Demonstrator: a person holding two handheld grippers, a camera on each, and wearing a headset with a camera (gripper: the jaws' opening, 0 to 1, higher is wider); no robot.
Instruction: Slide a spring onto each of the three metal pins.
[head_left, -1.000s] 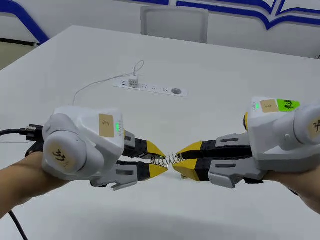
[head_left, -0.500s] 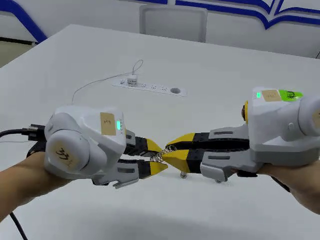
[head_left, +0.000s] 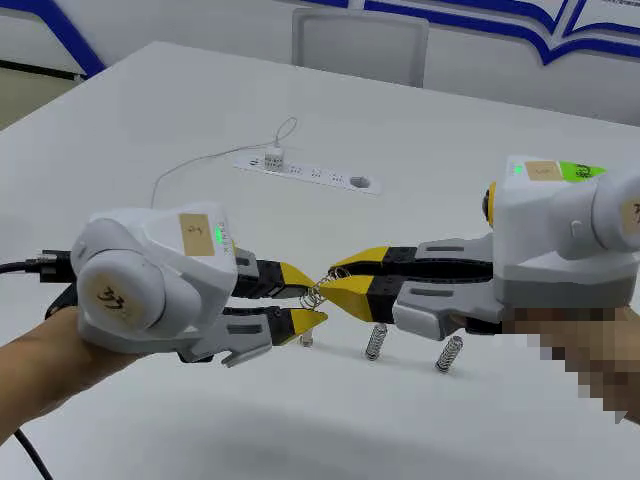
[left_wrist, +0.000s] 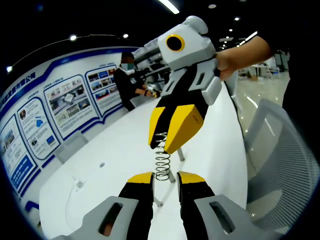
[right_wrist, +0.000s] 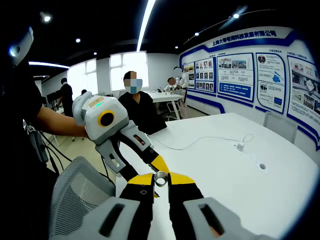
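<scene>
A small metal spring (head_left: 318, 293) spans the gap between both grippers above the white table (head_left: 200, 120). My left gripper (head_left: 308, 300) pinches one end, which stands upright between its yellow tips (left_wrist: 165, 177). My right gripper (head_left: 328, 280) is shut on the other end, where the spring (right_wrist: 160, 178) appears end-on as a ring between its tips (right_wrist: 160, 182). On the table below stand two pins wearing springs (head_left: 375, 342) (head_left: 448, 353), and a short bare pin (head_left: 306, 340).
A white power strip (head_left: 310, 175) with a plugged-in cable lies mid-table. One grey chair (head_left: 360, 45) stands at the far edge, and a mesh chair (left_wrist: 280, 165) sits beside the table. People stand in the room behind (right_wrist: 135, 100).
The right gripper has closed in on the left, so the spring between them is shorter and tilted. The head view shifted, and the pins below came into sight.
</scene>
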